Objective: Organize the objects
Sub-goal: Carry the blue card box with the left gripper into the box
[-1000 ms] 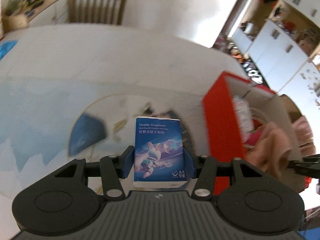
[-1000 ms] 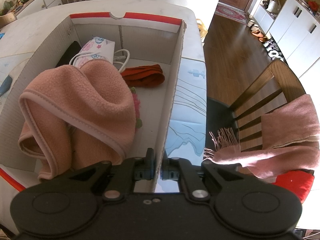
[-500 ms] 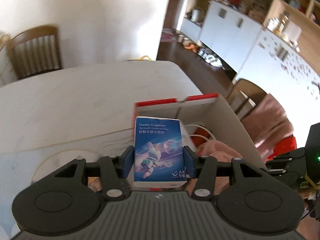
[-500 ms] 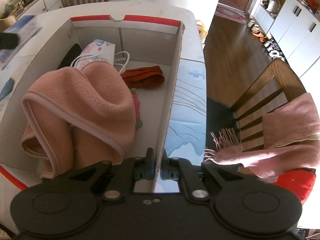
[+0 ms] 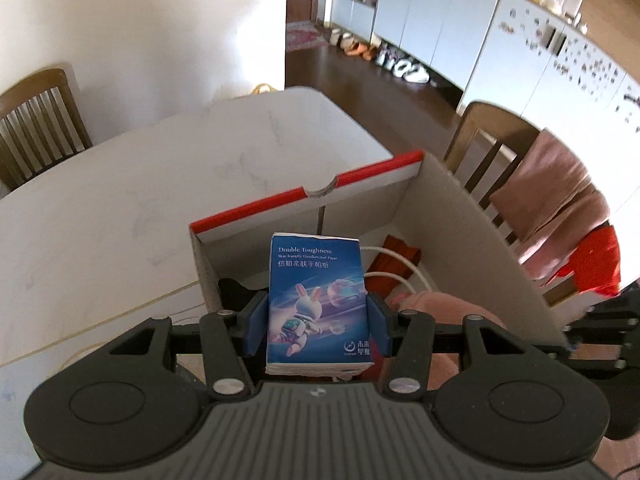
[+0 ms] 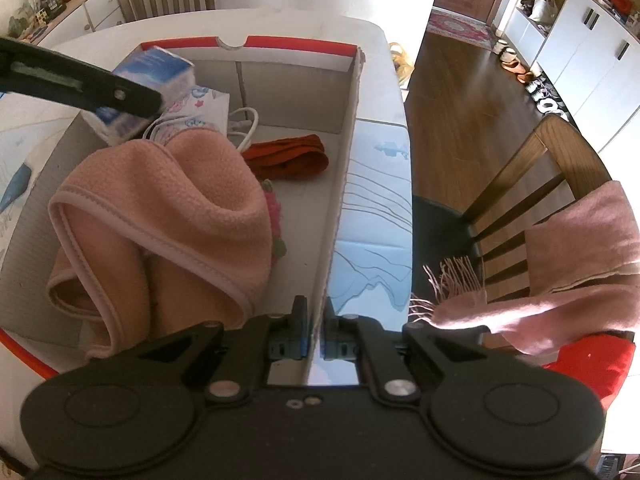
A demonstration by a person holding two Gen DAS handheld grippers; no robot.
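My left gripper [image 5: 318, 322] is shut on a blue tissue pack [image 5: 318, 300] with a rabbit picture and holds it above the near left part of the red-rimmed cardboard box [image 5: 304, 196]. In the right wrist view the same pack [image 6: 154, 70] hangs over the box's far left corner. My right gripper [image 6: 315, 334] is shut on the box's right wall [image 6: 340, 200]. Inside the box lie a pink fleece cloth [image 6: 168, 216], a red cloth [image 6: 286, 156], a white cable [image 6: 244, 126] and a floral pouch [image 6: 200, 102].
The box stands on a white table [image 5: 120, 200] with a blue-printed mat [image 6: 376, 220]. A wooden chair [image 6: 532, 184] draped with a pink scarf [image 6: 568, 272] stands to the right. Another chair [image 5: 36, 120] is at the table's far side.
My left gripper has swung right with the tissue pack, from over the table mat to above the box. My right gripper has kept its hold on the box wall.
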